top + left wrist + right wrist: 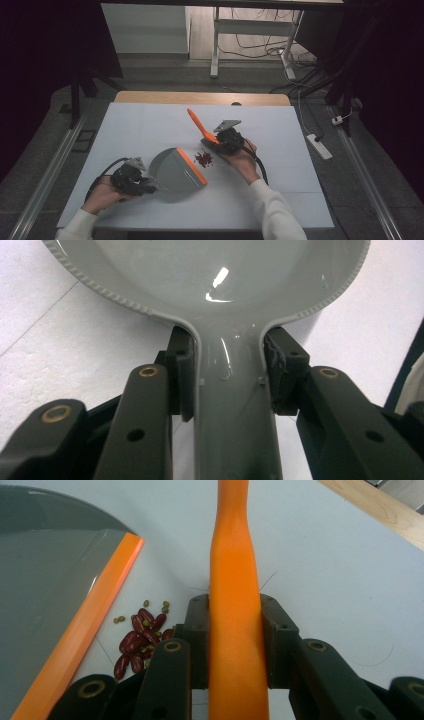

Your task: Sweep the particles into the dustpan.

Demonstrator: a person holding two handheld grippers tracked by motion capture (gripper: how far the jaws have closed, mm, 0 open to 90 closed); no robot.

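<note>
Sweeping beans toward the dustpan

Left gripper [142,185] clamps the dustpan [176,172] handle at lower centre; right gripper [223,141] clamps the brush [200,127] handle. A hard stroke could scatter the beans [204,159] beside the pan's lip.

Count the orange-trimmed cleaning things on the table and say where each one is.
2. The grey dustpan with the orange lip lies left of the beans, its handle clamped in the left tool. The orange-handled brush stands right of the beans, gripped by the right tool.

Dustpan [176,173]: no legible marking
Brush handle [234,605]: no legible marking
Table cover [150,125]: no text or label
</note>
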